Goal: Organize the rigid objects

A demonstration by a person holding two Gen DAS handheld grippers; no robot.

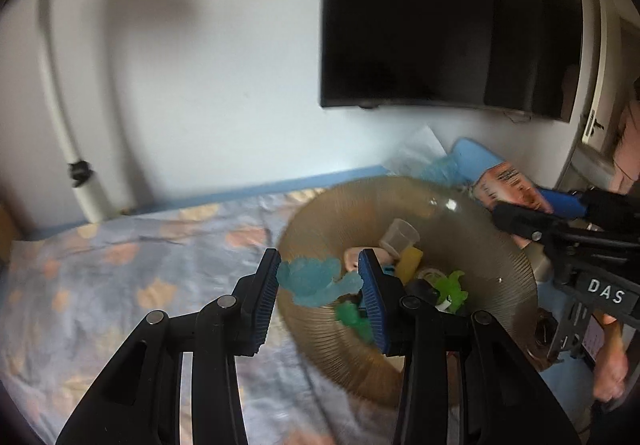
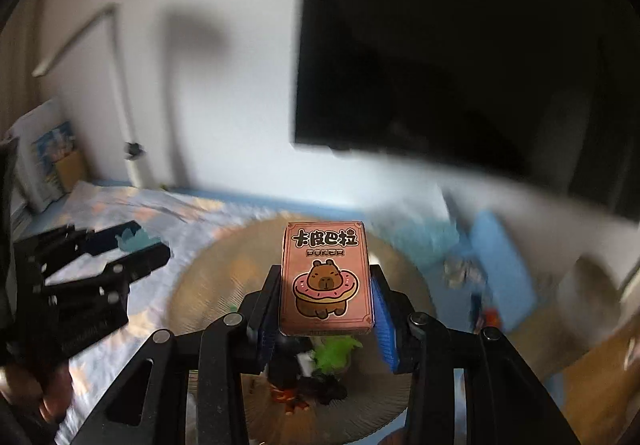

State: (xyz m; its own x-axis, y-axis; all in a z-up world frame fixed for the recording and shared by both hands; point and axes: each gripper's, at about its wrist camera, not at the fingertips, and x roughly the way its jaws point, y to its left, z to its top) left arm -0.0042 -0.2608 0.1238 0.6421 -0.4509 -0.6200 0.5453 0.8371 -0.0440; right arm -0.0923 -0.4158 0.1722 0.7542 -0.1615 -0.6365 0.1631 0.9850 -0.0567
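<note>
over the bed (image 1: pixel 120 265), on the left, the left claw (image 1: pixel 318 287) is clenched on a translucent blue toy (image 1: pixel 310 281), held just above the near rim of the ribbed amber bowl (image 1: pixel 320 213). the bowl already holds a clear cup (image 1: pixel 402 235), a yellow piece (image 1: pixel 410 263) and a green toy (image 1: pixel 454 287). to the right, the right claw (image 2: pixel 326 297) grips a pink poker card box (image 2: pixel 326 277) upright above the same bowl (image 2: pixel 208 269). a dark tv (image 1: pixel 448 17) hangs behind. to do this well, i'd lower one piece at a time, keep the claws apart, and release only once each is inside the rim, aiming for a free spot.
</note>
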